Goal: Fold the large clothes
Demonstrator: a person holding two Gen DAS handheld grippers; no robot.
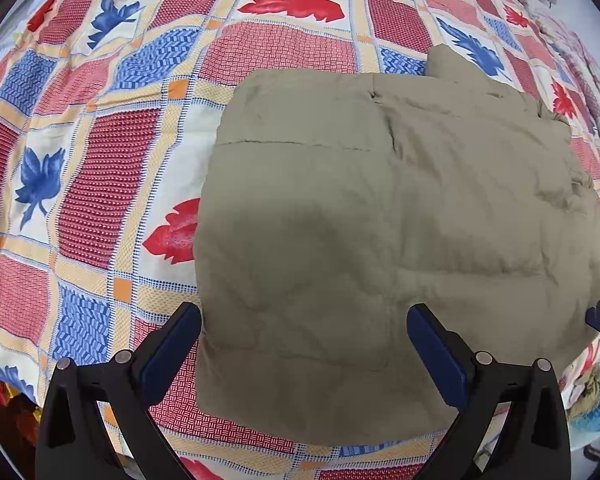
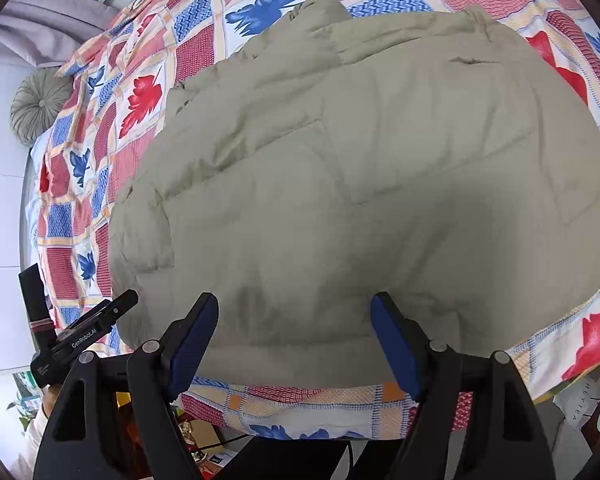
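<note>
An olive-green puffy quilted jacket (image 1: 388,216) lies folded into a rough rectangle on the patterned bedspread (image 1: 100,184). My left gripper (image 1: 304,332) is open and empty, hovering over the jacket's near left corner. In the right wrist view the same jacket (image 2: 364,184) fills the middle, its collar end at the far side. My right gripper (image 2: 294,320) is open and empty above the jacket's near edge. The left gripper's body (image 2: 88,332) shows at the lower left of the right wrist view, beside the jacket.
The bedspread (image 2: 112,92) has red and blue leaf squares and runs to the bed's near edge (image 2: 300,412). A round grey cushion (image 2: 40,104) and a grey pillow (image 2: 40,24) lie at the far left. Clutter sits on the floor below the bed edge (image 2: 196,436).
</note>
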